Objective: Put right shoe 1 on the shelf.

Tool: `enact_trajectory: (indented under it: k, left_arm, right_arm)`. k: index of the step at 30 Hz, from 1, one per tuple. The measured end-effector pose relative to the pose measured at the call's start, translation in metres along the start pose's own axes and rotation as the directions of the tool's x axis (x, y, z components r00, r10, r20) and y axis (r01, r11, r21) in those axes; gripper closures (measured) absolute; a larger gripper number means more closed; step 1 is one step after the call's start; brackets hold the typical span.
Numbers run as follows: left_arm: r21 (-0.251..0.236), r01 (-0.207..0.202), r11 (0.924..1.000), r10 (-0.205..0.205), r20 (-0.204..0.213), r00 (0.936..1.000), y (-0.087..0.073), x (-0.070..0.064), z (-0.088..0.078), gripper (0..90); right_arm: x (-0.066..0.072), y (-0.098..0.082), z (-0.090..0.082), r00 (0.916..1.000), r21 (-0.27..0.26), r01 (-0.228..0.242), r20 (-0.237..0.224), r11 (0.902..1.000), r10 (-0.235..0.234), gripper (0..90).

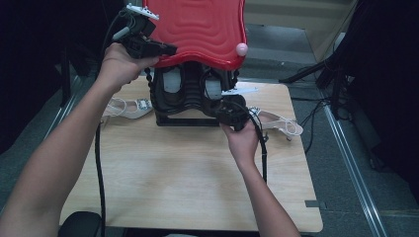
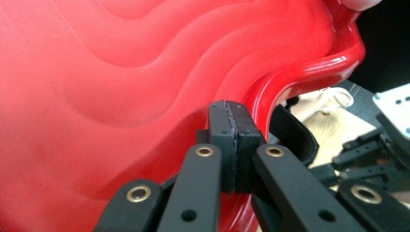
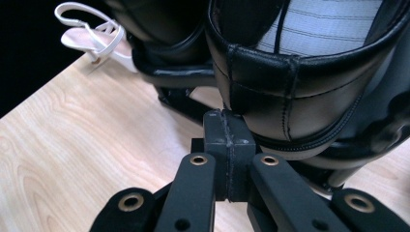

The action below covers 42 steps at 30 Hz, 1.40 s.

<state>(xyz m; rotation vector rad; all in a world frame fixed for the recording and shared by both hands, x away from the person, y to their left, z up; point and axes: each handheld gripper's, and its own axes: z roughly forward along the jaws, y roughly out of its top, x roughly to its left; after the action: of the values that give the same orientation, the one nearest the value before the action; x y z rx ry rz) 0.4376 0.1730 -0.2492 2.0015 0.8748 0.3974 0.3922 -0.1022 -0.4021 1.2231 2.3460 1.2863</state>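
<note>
— Standing at the back of the pale wooden bench (image 1: 188,168) is that big thing with the glossy red wavy-ribbed plastic shell (image 1: 197,27), see it? Beneath the shell there is a black padded leather-like part with stitched seams (image 3: 300,92), and the whole lot sits on a black frame base (image 1: 185,121).

— I see it. Where are the two tools?

— The left tongs (image 2: 233,140) are up against the red shell's left edge, high above the bench top. Both jaws are pressed flat together, pad against pad, with nothing between them; the tips lie right at the shell's rim, though I cannot tell whether they actually touch it. The person's left hand (image 1: 118,64) holds that tool up there.

— And the other one?

— The right tongs (image 3: 227,145) are low down, at the front right of the black padded part, just under its stitched edge. Those jaws are together as well, holding nothing. The right hand (image 1: 242,138) grips that tool close to the bench surface.

— Anything else lying around?

— A white strappy sandal (image 1: 126,107) lies on the bench to the left of the base, and a second white strappy sandal (image 1: 279,126) lies to the right, just beyond the right hand. A black cable (image 1: 99,163) trails down over the bench's near left side.
</note>
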Motion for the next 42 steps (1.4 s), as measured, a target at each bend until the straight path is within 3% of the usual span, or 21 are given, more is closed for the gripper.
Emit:
enact_trajectory:
  k: [18,22,26,29,36,38,40,42]
  left_arm:
    - [-0.003,-0.008,1.0000,0.008,-0.015,0.9999,0.001,-0.001,0.002,90.0]
    - [0.000,-0.012,0.9999,0.012,-0.012,0.9999,0.001,0.000,0.001,90.0]
    - [0.004,-0.013,0.9999,0.013,-0.003,0.9999,0.001,0.002,0.001,90.0]
    - [0.009,-0.004,1.0000,0.004,0.005,1.0000,0.001,0.004,-0.001,90.0]
    - [0.008,0.013,0.9999,-0.013,-0.008,0.9999,0.004,0.001,-0.005,88.1]
    - [0.003,0.047,0.9989,-0.047,0.045,0.9979,0.006,0.002,-0.011,81.0]
    - [0.005,0.037,0.9993,-0.038,0.041,0.9985,0.006,-0.003,-0.018,80.7]
    - [0.006,0.035,0.9994,-0.035,0.064,0.9974,0.005,-0.007,-0.024,78.8]
  right_arm:
    - [-0.018,0.015,0.007,0.9994,-0.027,-0.030,0.020,0.9992,0.030,90.0]
    - [-0.021,0.015,0.015,0.9952,0.021,-0.026,0.094,0.9994,0.024,90.0]
    - [-0.025,0.009,0.015,0.9975,0.001,-0.052,0.048,0.9986,0.052,89.8]
    - [-0.023,0.008,0.010,0.9986,-0.014,-0.039,0.034,0.9991,0.040,88.5]
    - [-0.011,-0.003,-0.001,0.9998,0.010,-0.006,-0.017,0.9999,0.006,83.4]
    - [-0.010,-0.007,-0.003,0.9994,0.006,-0.002,-0.034,1.0000,0.002,80.9]
    - [-0.009,-0.011,-0.004,0.9990,0.016,-0.003,-0.044,0.9999,0.003,79.0]
    - [-0.006,-0.016,-0.005,0.9990,0.016,0.016,-0.042,0.9998,-0.015,78.8]
